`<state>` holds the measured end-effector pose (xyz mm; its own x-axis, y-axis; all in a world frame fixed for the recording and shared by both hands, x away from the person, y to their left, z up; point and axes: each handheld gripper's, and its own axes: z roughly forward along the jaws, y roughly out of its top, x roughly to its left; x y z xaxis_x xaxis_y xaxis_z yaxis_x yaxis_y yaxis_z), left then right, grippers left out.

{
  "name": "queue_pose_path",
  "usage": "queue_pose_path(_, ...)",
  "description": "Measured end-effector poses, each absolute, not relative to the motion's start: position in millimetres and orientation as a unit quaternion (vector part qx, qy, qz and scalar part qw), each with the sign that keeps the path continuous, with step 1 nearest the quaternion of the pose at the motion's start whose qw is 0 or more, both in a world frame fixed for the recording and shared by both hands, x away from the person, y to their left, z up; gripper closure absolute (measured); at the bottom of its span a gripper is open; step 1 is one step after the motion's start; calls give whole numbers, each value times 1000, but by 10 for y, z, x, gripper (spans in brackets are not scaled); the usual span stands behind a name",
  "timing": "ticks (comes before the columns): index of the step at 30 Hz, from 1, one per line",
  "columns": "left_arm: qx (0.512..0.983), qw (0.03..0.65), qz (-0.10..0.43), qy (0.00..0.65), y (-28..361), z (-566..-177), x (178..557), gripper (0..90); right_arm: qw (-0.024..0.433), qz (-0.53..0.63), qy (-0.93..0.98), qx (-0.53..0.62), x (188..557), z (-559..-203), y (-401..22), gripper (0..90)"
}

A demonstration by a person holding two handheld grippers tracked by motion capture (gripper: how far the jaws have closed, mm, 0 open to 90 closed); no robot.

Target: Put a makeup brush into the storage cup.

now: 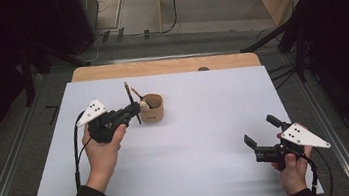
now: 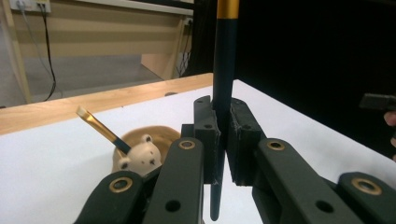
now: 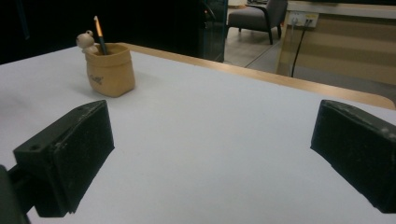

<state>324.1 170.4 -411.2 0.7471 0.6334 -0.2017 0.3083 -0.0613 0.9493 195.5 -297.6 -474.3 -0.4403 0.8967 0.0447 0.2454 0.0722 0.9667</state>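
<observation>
Item 1, dark pen (image 1: 133, 104): slim dark barrel with a gold band near its upper end, held upright, or nearly so, just left of the holder, its lower end hanging free below the grip. In the left gripper view the pen (image 2: 223, 93) runs straight up between the pads, which press on it from both sides. Judged status: in hand, not yet placed.

Item 2, holder (image 1: 151, 108): small tan pot with a little bear figure (image 2: 140, 157) at its rim, standing on the white sheet at about 11 o'clock from the sheet's centre. Already inside: one gold-and-dark pen (image 1: 138, 94), leaning toward 10 o'clock. From the right gripper view the holder (image 3: 110, 70) sits far off at 10 o'clock.

Item 3, left gripper (image 1: 133, 111): jaws clamped on the dark pen, at 9 o'clock of the holder and touching nothing else that can be made out.

Item 4, right gripper (image 1: 263, 131): jaws wide apart, nothing between them, over the sheet's corner at 4 o'clock, well apart from the holder.

Item 5, white sheet (image 1: 201, 125) over a wooden table (image 1: 158, 67), whose bare edge shows at 12 o'clock.

Progress, as judged: one pen stowed, a second lifted and brought beside the pot. Remaining: carry its lower end over the rim, lower it in, release. No further loose pens are seen on the sheet, so this looks like the last one
</observation>
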Motion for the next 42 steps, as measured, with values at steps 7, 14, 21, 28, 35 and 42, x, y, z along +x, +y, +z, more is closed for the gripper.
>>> queue_pose_path(7,708,606,139,335,1687,-4070,3365,846,307,522,658,448,1923,-4832,-3109,0)
queue_pose_path(14,705,610,143,333,1618,-4037,3447,846,303,518,655,459,1897,-4918,-3204,0)
queue_pose_path(21,703,609,148,337,1546,-4083,3550,846,299,518,657,459,1894,-4947,-3183,0)
queue_pose_path(28,697,610,153,345,1501,-4158,3657,846,299,519,656,460,1900,-4952,-3180,0)
queue_pose_path(35,692,613,171,341,1408,-4194,3713,845,299,518,657,459,1901,-4947,-3167,0)
queue_pose_path(42,697,601,175,348,1329,-4307,3787,844,297,516,657,462,1899,-4948,-3164,0)
